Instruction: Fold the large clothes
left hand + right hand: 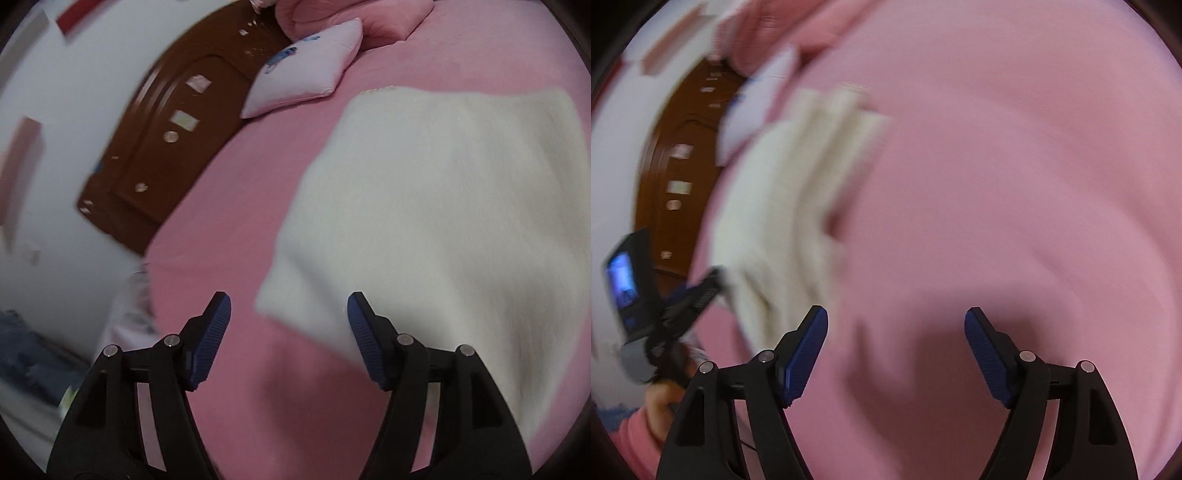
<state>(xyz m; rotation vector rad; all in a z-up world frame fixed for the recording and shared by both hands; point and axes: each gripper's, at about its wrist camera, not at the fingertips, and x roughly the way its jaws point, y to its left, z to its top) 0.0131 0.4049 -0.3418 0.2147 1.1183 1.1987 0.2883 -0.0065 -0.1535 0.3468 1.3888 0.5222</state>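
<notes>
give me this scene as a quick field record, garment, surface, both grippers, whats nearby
garment: cream knit garment, folded into a flat rectangle
surface: pink bedsheet
left gripper: jaws open, empty, at the garment's near corner
right gripper: jaws open, empty, over bare sheet
nearby: pale pink pillow against brown wooden headboard
image quality: right wrist view is motion-blurred
</notes>
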